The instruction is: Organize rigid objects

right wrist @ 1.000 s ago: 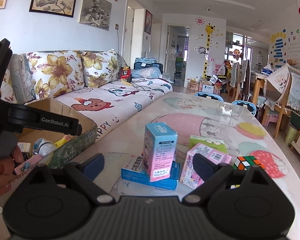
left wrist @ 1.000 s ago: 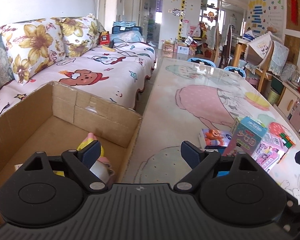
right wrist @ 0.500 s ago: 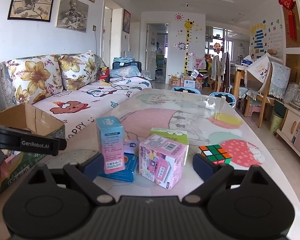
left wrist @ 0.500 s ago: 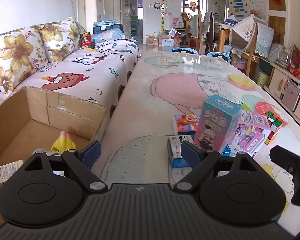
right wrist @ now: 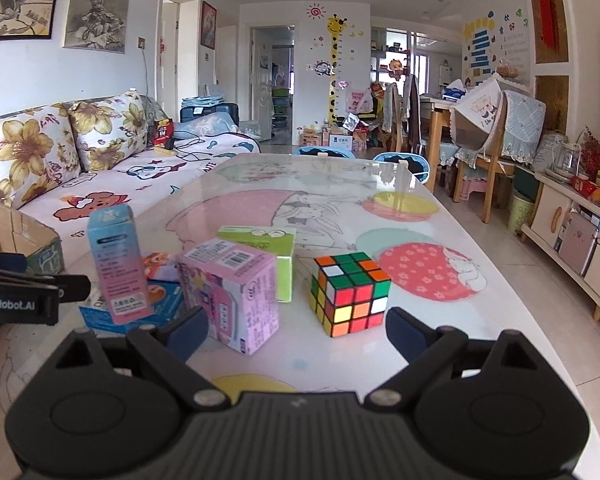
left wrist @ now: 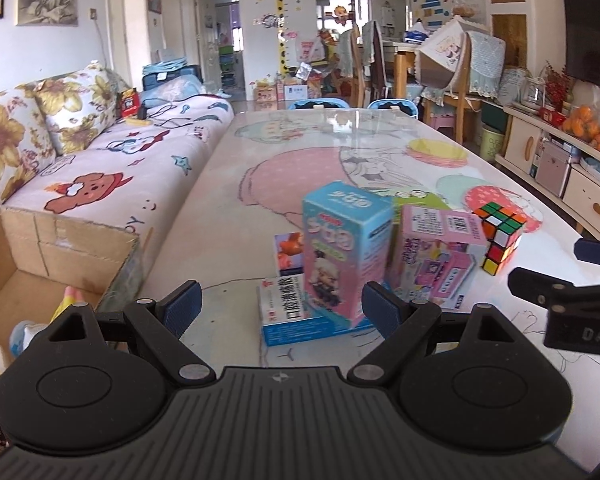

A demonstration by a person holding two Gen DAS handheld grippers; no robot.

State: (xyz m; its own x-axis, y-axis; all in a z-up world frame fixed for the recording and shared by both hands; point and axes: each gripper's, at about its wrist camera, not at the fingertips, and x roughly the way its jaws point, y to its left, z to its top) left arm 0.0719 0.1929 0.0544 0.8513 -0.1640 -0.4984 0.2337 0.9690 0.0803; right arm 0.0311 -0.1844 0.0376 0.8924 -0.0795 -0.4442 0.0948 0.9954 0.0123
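Crowding the puzzle cube (right wrist: 350, 293): pink box (right wrist: 236, 294), green box (right wrist: 266, 256), tall blue box (right wrist: 118, 264).

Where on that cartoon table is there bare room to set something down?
Free: the far half of the glass-topped table beyond the green box, and right of the Rubik's cube. Crowded: the box cluster around the tall blue box.

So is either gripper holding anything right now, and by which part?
Nothing is held. The left gripper and right gripper are both open and empty, short of the boxes and cube on the table.
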